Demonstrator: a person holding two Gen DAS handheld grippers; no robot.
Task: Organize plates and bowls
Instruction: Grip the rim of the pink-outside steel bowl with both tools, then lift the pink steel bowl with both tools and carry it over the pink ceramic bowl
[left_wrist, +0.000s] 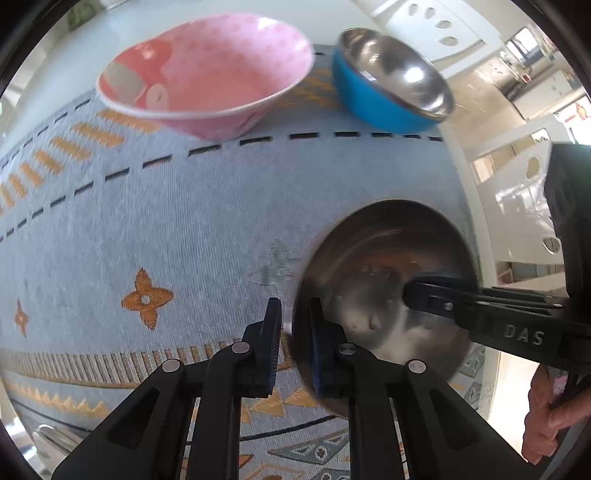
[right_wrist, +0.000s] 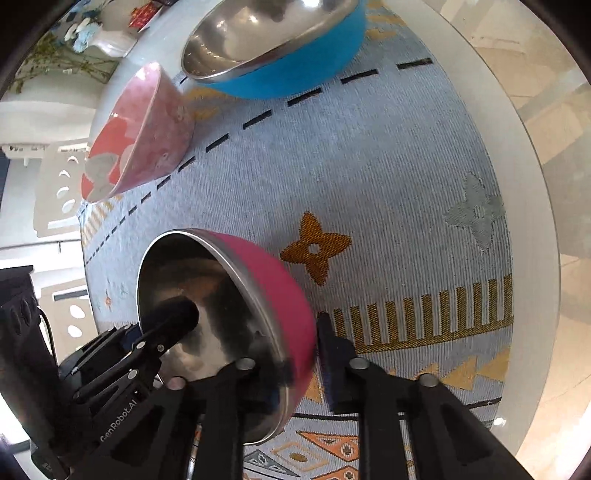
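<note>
A steel bowl with a magenta outside (right_wrist: 273, 295) is held tilted above the patterned cloth; in the left wrist view I see its steel inside (left_wrist: 384, 280). My left gripper (left_wrist: 295, 332) is shut on its rim, one finger inside, one outside. My right gripper (right_wrist: 299, 354) is shut on the opposite rim; it shows in the left wrist view reaching into the bowl (left_wrist: 436, 299). The left gripper shows in the right wrist view (right_wrist: 173, 321). A pink patterned bowl (left_wrist: 207, 74) (right_wrist: 140, 136) and a blue steel-lined bowl (left_wrist: 388, 81) (right_wrist: 273, 48) stand at the far side.
A grey-blue cloth with orange motifs (left_wrist: 184, 221) (right_wrist: 369, 166) covers a round white table (right_wrist: 535, 184). White chairs (left_wrist: 517, 192) stand beyond the edge. A white vase with flowers (right_wrist: 107, 37) stands far left.
</note>
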